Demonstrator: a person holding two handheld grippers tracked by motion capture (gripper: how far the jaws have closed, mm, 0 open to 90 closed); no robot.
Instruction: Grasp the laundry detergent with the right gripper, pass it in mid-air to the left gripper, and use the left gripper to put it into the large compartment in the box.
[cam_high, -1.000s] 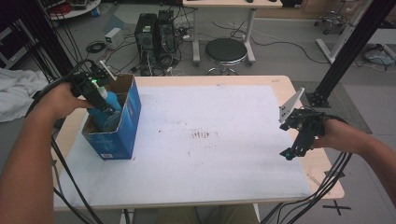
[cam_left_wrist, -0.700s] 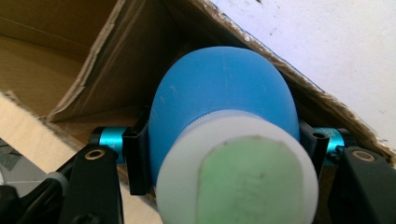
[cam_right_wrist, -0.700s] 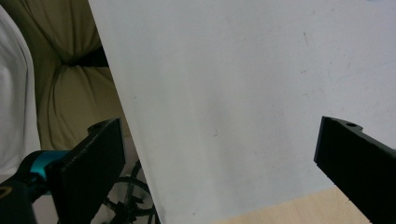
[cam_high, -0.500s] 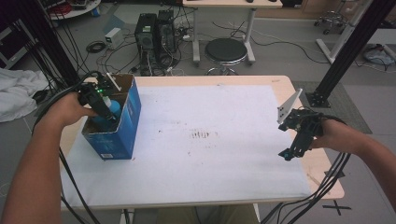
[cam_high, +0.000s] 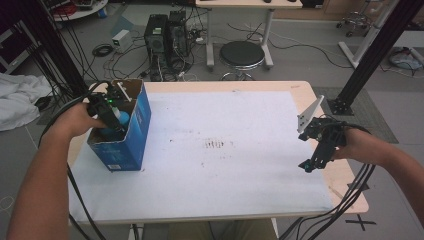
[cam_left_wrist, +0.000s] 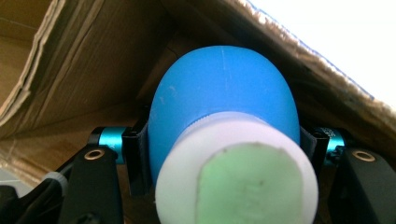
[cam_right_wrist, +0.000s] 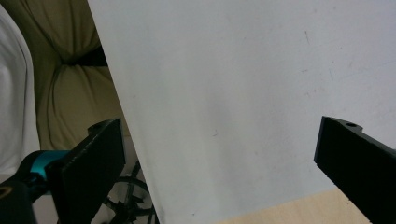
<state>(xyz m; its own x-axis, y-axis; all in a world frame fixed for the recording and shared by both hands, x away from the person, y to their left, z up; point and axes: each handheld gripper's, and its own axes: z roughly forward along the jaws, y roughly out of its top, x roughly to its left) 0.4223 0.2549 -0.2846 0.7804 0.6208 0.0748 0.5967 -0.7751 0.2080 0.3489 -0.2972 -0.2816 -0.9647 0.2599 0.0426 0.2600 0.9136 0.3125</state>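
My left gripper (cam_high: 111, 116) reaches down into an open blue cardboard box (cam_high: 131, 135) at the table's left edge. It is shut on a blue rounded bottle (cam_high: 121, 118) with a white collar and a pale green end. In the left gripper view the jaws press both sides of the bottle (cam_left_wrist: 224, 116), with the box's brown inner walls (cam_left_wrist: 93, 56) close around it. My right gripper (cam_high: 309, 167) hangs open over the table's right side, pointing down. In the right gripper view its jaws stand wide apart over the white sheet (cam_right_wrist: 233, 93), with nothing between them.
A white sheet (cam_high: 225, 150) covers most of the wooden table (cam_high: 350, 195). Beyond the far edge stand computer towers (cam_high: 167, 32), a black stool (cam_high: 242, 54) and floor cables. A black frame post (cam_high: 370, 50) rises at the right.
My left hand has sunk with the blue bottle, deeper into the box. The right hand and its gripper have kept still.
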